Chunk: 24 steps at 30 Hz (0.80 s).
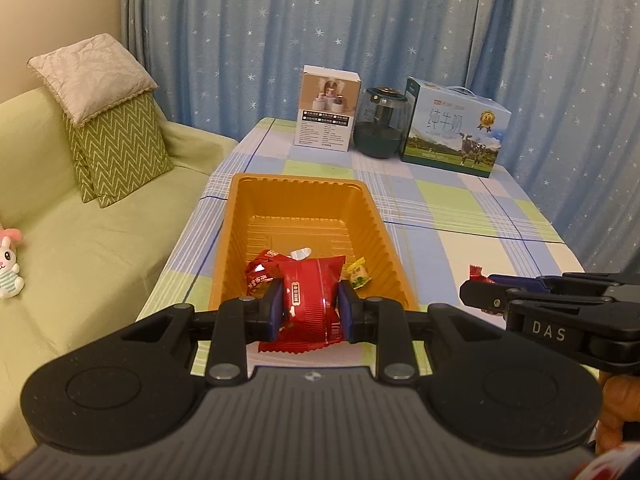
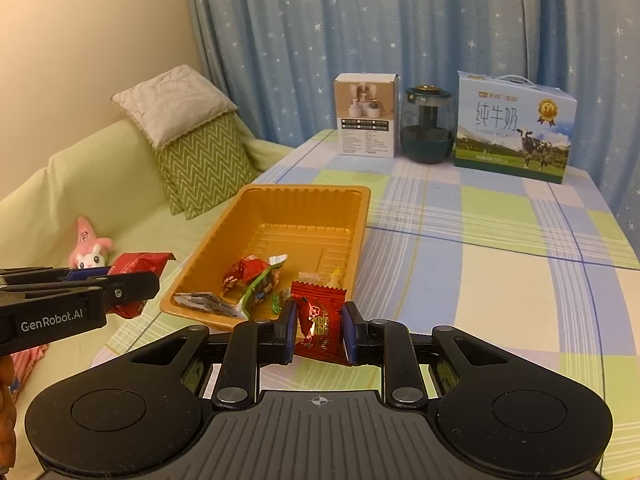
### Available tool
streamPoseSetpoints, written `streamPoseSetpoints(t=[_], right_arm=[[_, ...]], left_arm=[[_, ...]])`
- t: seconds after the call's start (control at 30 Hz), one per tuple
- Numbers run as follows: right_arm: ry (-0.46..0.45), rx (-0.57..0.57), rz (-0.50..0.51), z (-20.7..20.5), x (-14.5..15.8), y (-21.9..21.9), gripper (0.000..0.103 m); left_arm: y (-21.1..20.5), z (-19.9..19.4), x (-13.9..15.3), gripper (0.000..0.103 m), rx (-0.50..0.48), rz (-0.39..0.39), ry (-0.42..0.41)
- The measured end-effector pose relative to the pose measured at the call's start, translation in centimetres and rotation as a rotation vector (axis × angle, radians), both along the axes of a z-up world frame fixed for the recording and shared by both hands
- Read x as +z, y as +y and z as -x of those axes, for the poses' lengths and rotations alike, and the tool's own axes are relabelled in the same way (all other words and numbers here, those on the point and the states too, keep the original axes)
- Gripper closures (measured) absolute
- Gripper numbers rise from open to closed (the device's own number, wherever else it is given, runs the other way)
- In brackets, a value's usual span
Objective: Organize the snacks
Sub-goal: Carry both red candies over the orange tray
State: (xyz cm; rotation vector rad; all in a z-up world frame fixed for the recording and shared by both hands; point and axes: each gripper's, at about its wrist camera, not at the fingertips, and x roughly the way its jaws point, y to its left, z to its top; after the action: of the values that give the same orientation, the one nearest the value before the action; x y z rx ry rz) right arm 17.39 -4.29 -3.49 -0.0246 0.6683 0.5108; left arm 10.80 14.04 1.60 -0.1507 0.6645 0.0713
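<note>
- The left gripper [image 1: 311,310] pinches a red snack packet [image 1: 310,300] between its jaws, above the near end of the orange tray [image 1: 240,216]; the packet's long axis runs away from the camera
- The right gripper [image 2: 320,330] pinches a red candy packet [image 2: 320,322], standing upright, just beside the tray's near right corner
- Readable writing: "DAS", "GenRobot.AI", and "纯牛奶" on the milk carton [image 2: 516,128] on the bench [image 2: 480,240]

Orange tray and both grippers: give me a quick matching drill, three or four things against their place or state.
Things:
1. left gripper
2. right gripper
3. yellow candy
4. milk carton

States:
A. at the table's far edge
B. shut on a red snack packet
C. lying in the orange tray
D. shut on a red candy packet

Pairs: 1-B, 2-D, 3-C, 4-A
</note>
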Motion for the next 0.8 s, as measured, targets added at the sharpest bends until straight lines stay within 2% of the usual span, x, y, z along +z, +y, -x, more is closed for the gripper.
streamPoseSetpoints(t=[0.8], right_arm=[[0.035,0.036,-0.002,-5.4,-1.4,3.7,0.079]], left_arm=[[2.4,-4.7,-1.8,0.078,0.013,-0.007,0.029]])
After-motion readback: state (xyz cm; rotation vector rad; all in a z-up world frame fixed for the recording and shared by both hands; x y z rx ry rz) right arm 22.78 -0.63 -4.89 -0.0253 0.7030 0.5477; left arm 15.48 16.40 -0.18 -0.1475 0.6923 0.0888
